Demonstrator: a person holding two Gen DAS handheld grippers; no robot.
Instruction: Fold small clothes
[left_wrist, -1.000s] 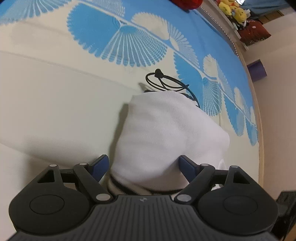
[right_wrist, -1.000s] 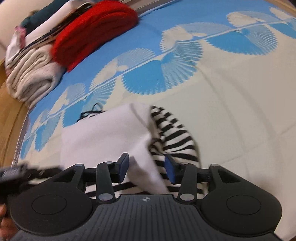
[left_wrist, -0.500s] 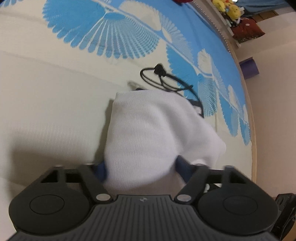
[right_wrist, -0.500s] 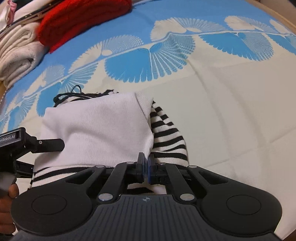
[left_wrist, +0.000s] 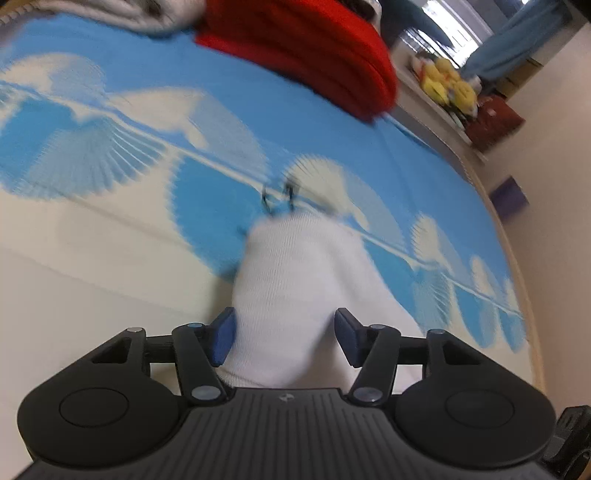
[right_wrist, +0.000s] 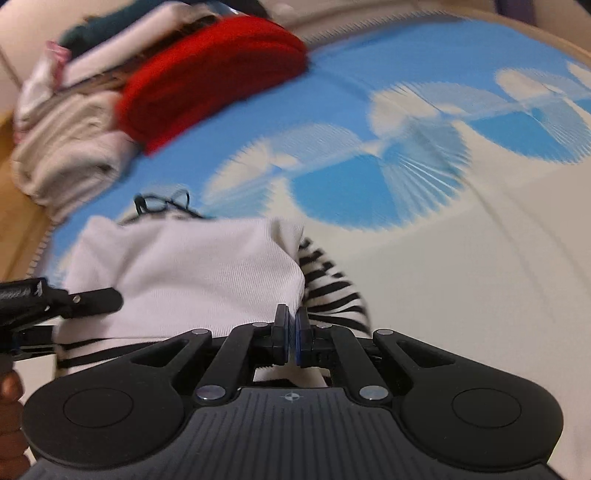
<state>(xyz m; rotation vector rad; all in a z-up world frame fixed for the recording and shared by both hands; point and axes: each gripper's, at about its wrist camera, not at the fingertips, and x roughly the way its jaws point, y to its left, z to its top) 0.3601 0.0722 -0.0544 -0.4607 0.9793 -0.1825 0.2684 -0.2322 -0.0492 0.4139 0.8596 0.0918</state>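
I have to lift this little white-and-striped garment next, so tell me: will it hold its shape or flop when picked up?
Probably floppy: the white garment drapes in soft folds, and its striped part crumples beside the right gripper. It looks like thin ribbed knit, so likely light. It bulges between the left gripper's blue pads, so it should squash rather than slip.

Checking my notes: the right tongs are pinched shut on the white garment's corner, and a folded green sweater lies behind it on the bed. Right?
Not quite. The right tongs are shut on the white garment, but the folded sweater behind is red, not green, as the right wrist view shows.
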